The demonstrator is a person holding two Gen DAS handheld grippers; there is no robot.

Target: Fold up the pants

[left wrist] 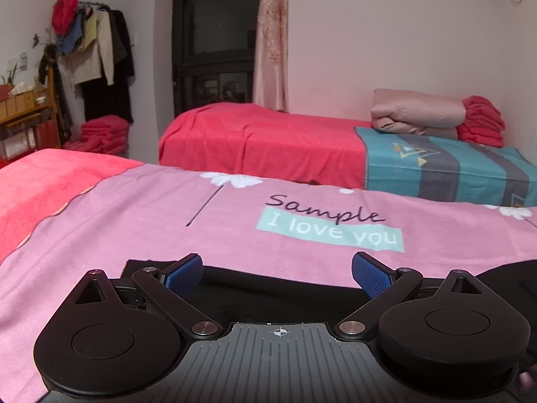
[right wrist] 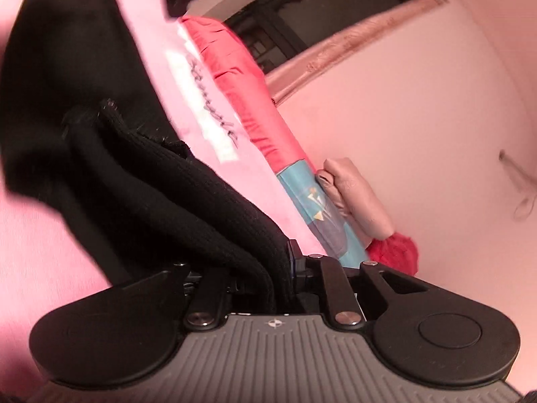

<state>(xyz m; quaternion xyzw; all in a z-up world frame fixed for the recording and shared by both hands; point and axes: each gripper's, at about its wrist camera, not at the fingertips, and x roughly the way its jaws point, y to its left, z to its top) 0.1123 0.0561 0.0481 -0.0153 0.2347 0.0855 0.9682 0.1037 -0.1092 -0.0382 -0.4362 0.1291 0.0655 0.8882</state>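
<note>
The black pants [left wrist: 268, 285] lie on the pink bedsheet [left wrist: 167, 221], just under and beyond my left gripper [left wrist: 277, 273]. The left gripper is open and empty, its blue pads [left wrist: 184, 273] wide apart above the pants' edge. In the right wrist view the camera is tilted and blurred. My right gripper [right wrist: 273, 262] is shut on a bunched fold of the black pants [right wrist: 141, 181] and holds it lifted off the sheet [right wrist: 43, 241]. Its fingertips are hidden by the cloth. The rest of the pants drapes away to the upper left.
A second bed with a red cover [left wrist: 261, 141] and a teal striped blanket [left wrist: 446, 168] stands beyond. Folded pink and red bedding [left wrist: 436, 114] lies at its head. A clothes rack [left wrist: 94, 53] and a wooden shelf [left wrist: 23, 114] stand at left. A dark window [left wrist: 218, 33] is behind.
</note>
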